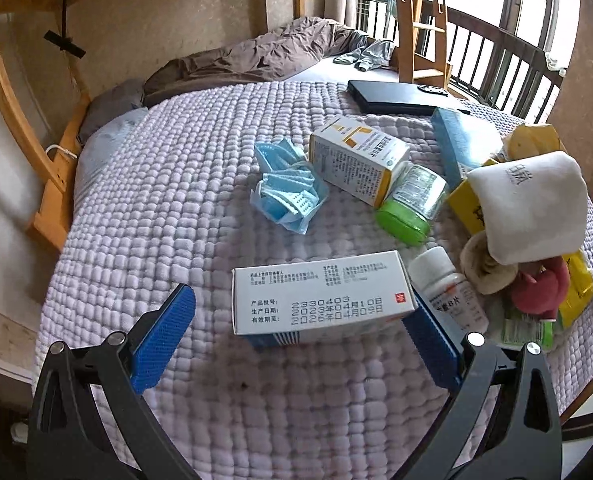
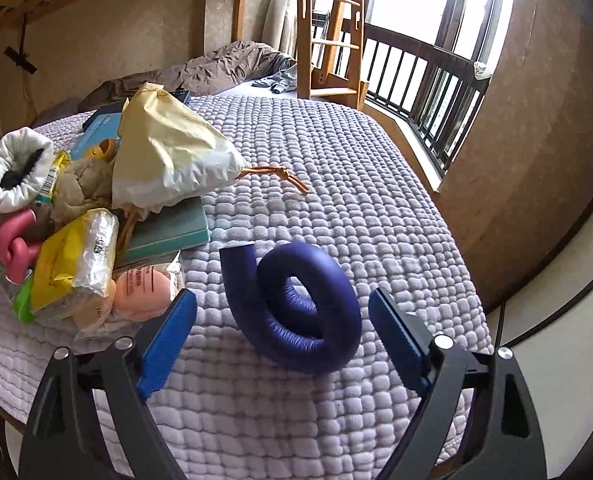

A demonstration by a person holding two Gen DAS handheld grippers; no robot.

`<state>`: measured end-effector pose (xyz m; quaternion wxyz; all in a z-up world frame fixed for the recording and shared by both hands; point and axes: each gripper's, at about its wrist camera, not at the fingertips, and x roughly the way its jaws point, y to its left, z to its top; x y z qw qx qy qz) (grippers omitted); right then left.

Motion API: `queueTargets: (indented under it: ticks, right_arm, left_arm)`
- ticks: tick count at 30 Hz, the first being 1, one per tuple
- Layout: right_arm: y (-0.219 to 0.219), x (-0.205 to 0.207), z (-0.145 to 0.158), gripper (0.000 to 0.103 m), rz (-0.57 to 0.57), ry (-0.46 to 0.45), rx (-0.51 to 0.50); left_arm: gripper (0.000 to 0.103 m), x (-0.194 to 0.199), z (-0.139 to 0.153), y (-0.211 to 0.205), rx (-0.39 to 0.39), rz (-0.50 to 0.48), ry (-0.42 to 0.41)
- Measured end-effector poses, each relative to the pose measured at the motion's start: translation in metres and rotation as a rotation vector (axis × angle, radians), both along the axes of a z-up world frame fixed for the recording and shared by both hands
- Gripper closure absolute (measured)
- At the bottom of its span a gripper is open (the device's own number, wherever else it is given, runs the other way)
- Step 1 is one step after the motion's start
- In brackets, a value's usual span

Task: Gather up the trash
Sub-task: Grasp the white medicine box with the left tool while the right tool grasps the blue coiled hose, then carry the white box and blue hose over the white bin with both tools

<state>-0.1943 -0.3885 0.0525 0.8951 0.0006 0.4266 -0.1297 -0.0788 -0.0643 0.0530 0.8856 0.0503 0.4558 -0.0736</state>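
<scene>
Left tongs (image 1: 304, 336) apart, straddling white medicine box (image 1: 320, 300) near the bed (image 1: 176, 200) front edge, ready to grab. Right tongs (image 2: 282, 328) apart around coiled blue tube (image 2: 296, 312), pads clear.

Quilted bed (image 1: 184, 184), medicine boxes (image 1: 320, 300), masks (image 1: 286, 190), blue coil (image 2: 296, 308)

Pale-blue masks (image 1: 286, 184), lilac waffle-textured quilt (image 1: 200, 152)

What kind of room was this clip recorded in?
Most likely a bedroom: a quilted bedspread covers a bed, a wooden bunk ladder rises at its far end, and rumpled brown bedding lies beyond.
</scene>
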Motion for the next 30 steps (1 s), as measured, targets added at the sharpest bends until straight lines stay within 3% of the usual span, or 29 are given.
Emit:
queueTargets:
  ticks: [7, 16, 30]
  right_arm:
    - [-0.009, 0.002, -0.002, 0.036, -0.018, 0.008, 0.040]
    - [-0.025, 0.004, 0.002, 0.038, -0.018, -0.016, 0.119]
    - [-0.018, -0.001, 0.024, 0.038, 0.037, -0.051, 0.168]
  left_arm:
    - [0.003, -0.002, -0.002, 0.004, -0.036, 0.004, 0.014]
    - [0.025, -0.002, -0.002, 0.002, -0.062, -0.022, 0.034]
    - [0.026, -0.011, 0.015, 0.006, -0.052, -0.016, -0.002]
